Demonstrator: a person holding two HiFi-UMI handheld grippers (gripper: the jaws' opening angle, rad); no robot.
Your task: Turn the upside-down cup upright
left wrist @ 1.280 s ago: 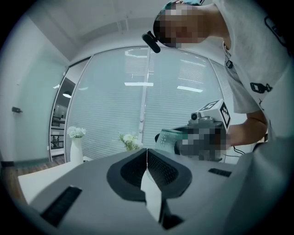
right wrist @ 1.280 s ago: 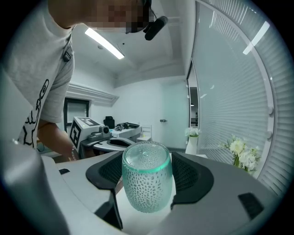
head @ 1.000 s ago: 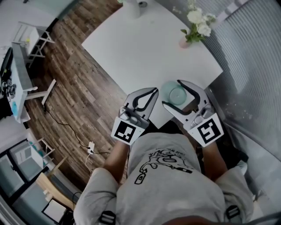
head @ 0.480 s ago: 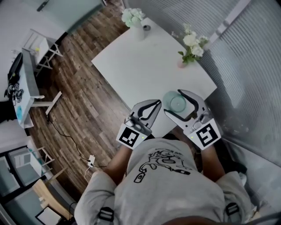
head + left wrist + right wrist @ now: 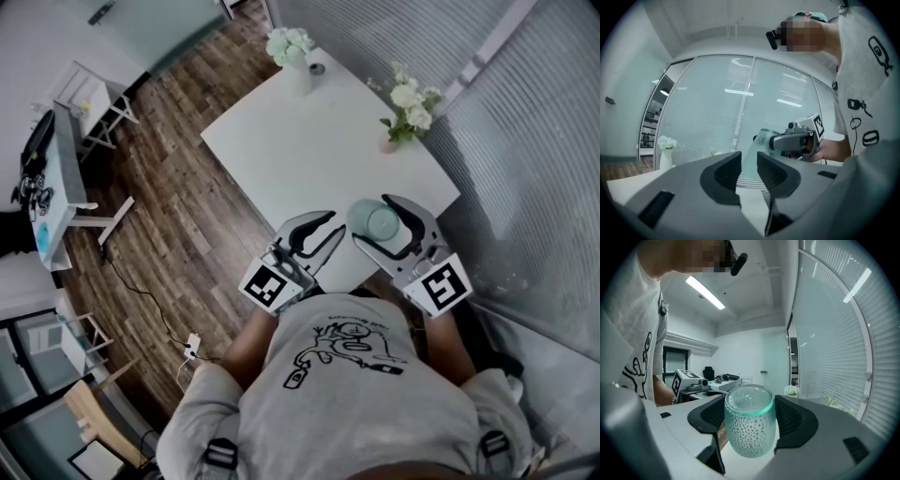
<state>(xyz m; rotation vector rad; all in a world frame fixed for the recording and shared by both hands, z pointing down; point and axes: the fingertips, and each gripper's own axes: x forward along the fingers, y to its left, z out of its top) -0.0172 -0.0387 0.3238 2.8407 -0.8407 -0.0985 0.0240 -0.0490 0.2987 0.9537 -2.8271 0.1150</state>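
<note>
At lower centre of the head view: cup clamped, base up

The cup (image 5: 750, 426) is dimpled, translucent teal glass w/ rounded walls, pinched btwn the right gripper's (image 5: 749, 420) ribbed black pads (image 5: 790, 418). Its long axis is vertical, flat base up, mouth down. From above we see only its round base, by the white table's (image 5: 309, 159) near edge. The left gripper (image 5: 749, 171), jaws just been opening to a narrow gap, holds nothing.

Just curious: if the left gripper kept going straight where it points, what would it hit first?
Probably the cup held in the right gripper, seen just beyond the left gripper's jaws, which have just been opening with nothing between them; depth is unclear.
</note>
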